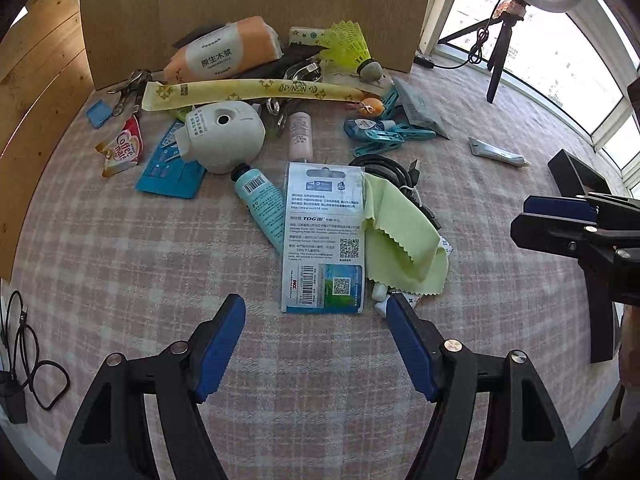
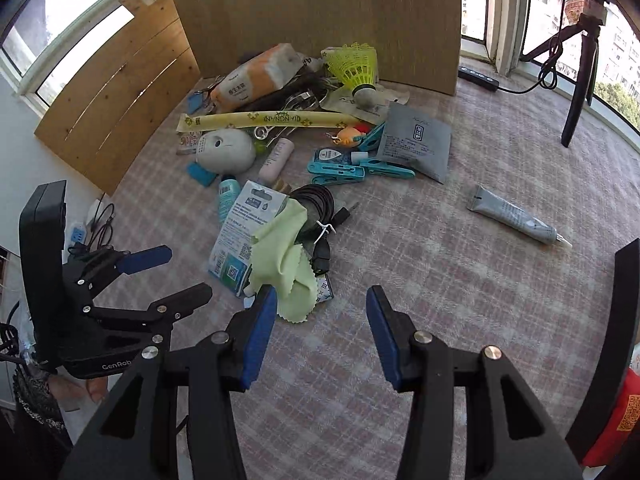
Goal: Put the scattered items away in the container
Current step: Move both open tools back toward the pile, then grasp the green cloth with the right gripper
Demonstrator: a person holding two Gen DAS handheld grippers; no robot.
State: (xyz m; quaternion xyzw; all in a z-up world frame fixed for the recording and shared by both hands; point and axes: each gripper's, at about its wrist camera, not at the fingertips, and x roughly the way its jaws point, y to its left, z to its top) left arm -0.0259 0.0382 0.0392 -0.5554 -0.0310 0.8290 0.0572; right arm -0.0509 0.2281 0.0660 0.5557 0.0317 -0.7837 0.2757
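Note:
Scattered items lie on a pink checked cloth (image 1: 120, 260). A blue-and-white product card (image 1: 324, 236) lies just ahead of my open, empty left gripper (image 1: 316, 312). Beside it are a light green cloth (image 1: 404, 236), a teal tube (image 1: 260, 200), a black cable (image 1: 384, 168) and a white mask-like shell (image 1: 224, 136). My right gripper (image 2: 322, 304) is open and empty, its left finger at the green cloth's (image 2: 284, 260) edge. A grey tube (image 2: 516, 220) lies apart to the right. No container is clearly in view.
A tissue pack (image 1: 224, 52), yellow shuttlecock (image 1: 352, 40), long yellow tea sachet (image 1: 256, 92), blue clips (image 1: 384, 136) and grey sachet (image 2: 416, 140) lie at the back by a cardboard panel (image 1: 256, 0). A tripod (image 2: 580, 80) stands at the right. Cables (image 1: 32, 356) hang at the left.

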